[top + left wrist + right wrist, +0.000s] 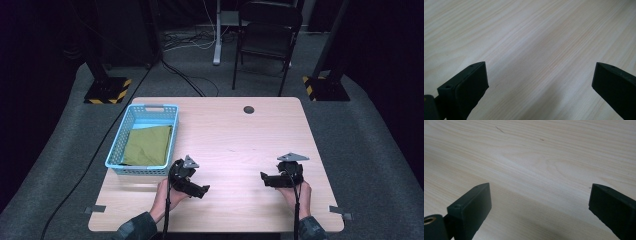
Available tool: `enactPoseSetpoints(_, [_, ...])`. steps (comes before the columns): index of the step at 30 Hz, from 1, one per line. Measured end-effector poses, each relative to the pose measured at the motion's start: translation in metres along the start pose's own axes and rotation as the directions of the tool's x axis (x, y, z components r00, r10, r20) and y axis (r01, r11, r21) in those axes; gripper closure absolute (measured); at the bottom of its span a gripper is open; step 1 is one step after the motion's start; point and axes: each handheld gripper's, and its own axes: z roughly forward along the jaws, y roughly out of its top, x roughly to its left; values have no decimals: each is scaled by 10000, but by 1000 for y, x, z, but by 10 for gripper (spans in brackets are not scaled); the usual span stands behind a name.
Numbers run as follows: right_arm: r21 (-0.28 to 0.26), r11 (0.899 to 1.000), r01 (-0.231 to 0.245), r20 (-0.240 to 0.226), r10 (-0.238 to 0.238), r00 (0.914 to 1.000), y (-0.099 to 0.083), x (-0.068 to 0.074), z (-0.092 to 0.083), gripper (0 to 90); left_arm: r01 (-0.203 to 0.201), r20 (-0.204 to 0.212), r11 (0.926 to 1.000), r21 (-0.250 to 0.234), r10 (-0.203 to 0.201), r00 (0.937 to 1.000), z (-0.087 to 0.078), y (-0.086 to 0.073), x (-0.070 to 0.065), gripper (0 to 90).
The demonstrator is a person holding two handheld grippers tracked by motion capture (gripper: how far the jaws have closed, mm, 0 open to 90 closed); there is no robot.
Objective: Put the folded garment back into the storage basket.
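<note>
Just hovering both black two-jaw grippers, left [204,190] and right [262,176], wide open and empty over the pale wooden table [235,130], probably needing a reach next toward the folded olive-green cloth [148,144] lying in the light blue plastic basket [123,131].

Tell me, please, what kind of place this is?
Probably a recording studio or lab: a light wooden table on grey carpet, dark curtains, stands with yellow-black striped bases, and loose cables.

A light blue basket [131,131] holds an olive-green cloth [148,145] on a pale wood-grain table [240,135], with what appear to be black-and-yellow striped stand bases [107,91] behind.
</note>
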Motion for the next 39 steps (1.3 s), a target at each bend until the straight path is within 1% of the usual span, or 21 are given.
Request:
enactPoseSetpoints(2, [43,10000,24,58,-24,10000,-2,0,-1,36,49,-91,10000,4,-49,9999,0,-4,1,2])
enactPoseSetpoints(3, [45,10000,34,89,-34,10000,-3,-1,-2,36,119,-63,9999,1,-119,9999,0,-6,2,2])
enactPoseSetpoints(11, [118,9999,100,181,-102,9998,-12,-5,-5,37,84,-270,9999,105,-81,9996,-6,-19,8,2])
enactPoseSetpoints(13, [143,9998,125,210,-128,9997,-16,-7,-5,37,76,-329,9999,146,-72,9994,-9,-24,9,2])
enactPoseSetpoints(17, [236,9996,133,363,-142,9992,-23,-13,-6,36,76,-554,9993,360,-56,9985,-16,-40,14,2])
enactPoseSetpoints(20, [299,9995,69,460,-82,9989,-29,-19,-7,35,201,-721,9988,442,-169,9973,-21,-51,20,2])
enactPoseSetpoints(25, [370,9993,106,636,-130,9979,-38,-27,-9,31,457,-832,9983,373,-424,9956,-30,-65,31,2])
enactPoseSetpoints(30, [321,9995,-61,791,36,9969,-47,-38,-12,28,674,-1060,9970,386,-630,9924,-38,-77,41,1])
enactPoseSetpoints(31, [318,9995,-70,800,44,9968,-48,-40,-12,28,850,-1051,9957,356,-809,9912,-40,-80,44,1])
enactPoseSetpoints(33, [410,9991,-87,866,51,9962,-52,-42,-12,26,912,-1231,9950,412,-855,9887,-42,-83,48,1])
enactPoseSetpoints(34, [426,9991,-74,881,36,9961,-53,-43,-13,26,1017,-1283,9943,329,-968,9870,-43,-84,50,1])
enactPoseSetpoints(36, [444,9990,-71,979,28,9952,-55,-45,-12,23,1122,-1296,9931,351,-1068,9858,-45,-87,53,1])
enactPoseSetpoints(39, [492,9988,62,1112,-116,9937,-57,-46,-11,15,1089,-1404,9931,431,-1019,9848,-43,-89,54,1])
